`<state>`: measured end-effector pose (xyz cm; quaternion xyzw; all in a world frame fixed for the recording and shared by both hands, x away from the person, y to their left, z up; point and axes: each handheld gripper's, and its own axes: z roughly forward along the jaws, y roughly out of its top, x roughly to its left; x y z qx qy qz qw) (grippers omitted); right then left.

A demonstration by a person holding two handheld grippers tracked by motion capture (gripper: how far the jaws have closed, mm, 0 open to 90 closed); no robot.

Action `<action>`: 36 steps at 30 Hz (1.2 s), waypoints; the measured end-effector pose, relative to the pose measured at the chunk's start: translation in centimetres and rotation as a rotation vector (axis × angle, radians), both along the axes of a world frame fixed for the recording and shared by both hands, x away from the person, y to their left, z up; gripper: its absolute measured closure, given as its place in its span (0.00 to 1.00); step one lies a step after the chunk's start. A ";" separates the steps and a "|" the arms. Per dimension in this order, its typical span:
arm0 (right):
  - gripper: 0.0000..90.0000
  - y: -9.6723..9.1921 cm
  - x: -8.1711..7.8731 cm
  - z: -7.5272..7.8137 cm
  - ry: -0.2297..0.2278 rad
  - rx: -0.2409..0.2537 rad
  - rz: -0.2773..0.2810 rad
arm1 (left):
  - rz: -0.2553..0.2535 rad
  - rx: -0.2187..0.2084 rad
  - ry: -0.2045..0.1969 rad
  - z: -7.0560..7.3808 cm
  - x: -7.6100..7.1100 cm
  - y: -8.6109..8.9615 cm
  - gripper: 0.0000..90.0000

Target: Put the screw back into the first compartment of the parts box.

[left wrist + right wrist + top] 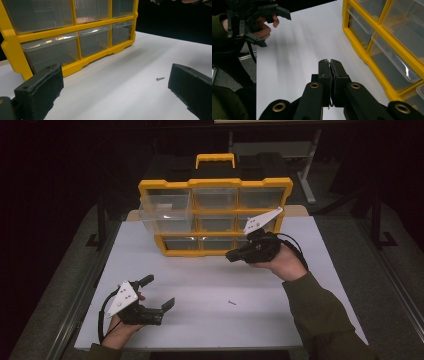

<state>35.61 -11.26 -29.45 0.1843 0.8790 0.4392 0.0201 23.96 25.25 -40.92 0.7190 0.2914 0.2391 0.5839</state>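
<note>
A yellow organizer [215, 183] with clear drawers stands upright at the far middle of the white table [280, 320]. Its top left drawer [165, 212] is pulled out toward me. A small screw [231, 302] lies on the table between my hands, also seen in the left gripper view as the screw [160, 78]. My left gripper [159, 291] rests near the front left, open, jaws wide apart with nothing between them [115, 92]. My right gripper [231, 255] hovers in front of the organizer's bottom row, its jaws shut together [329, 61]. Whether something thin is pinched there I cannot tell.
The organizer's yellow frame [362, 50] runs close along the right of my right gripper. A person's hand with the left gripper [275, 30] shows farther off. The table's front edge [200, 347] is near my forearms. Dark floor and metal table legs lie beyond.
</note>
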 end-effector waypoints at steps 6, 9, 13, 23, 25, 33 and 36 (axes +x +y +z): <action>0.97 0.4 0.3 1.1 -0.016 0.001 0.022 | -0.001 0.001 -0.003 0.0 0.0 0.0 0.00; 0.97 0.8 0.6 1.7 -0.034 0.004 0.036 | 0.001 -0.005 0.001 0.0 0.0 0.0 0.00; 0.97 1.3 0.7 2.6 -0.047 0.001 0.050 | -0.001 -0.005 -0.002 0.0 0.0 -0.1 0.00; 0.97 2.1 1.2 4.5 -0.055 0.017 0.064 | -0.003 -0.001 -0.006 -0.1 0.1 0.0 0.00; 0.97 2.1 1.4 4.7 -0.065 0.022 0.070 | -0.005 0.004 -0.011 -0.1 0.2 0.0 0.00; 0.97 2.6 2.0 6.0 -0.064 0.051 0.074 | -0.003 -0.005 -0.011 -0.1 0.1 -0.1 0.00; 0.97 2.9 2.0 6.6 -0.069 0.050 0.080 | -0.001 -0.011 -0.008 -0.1 0.1 -0.1 0.00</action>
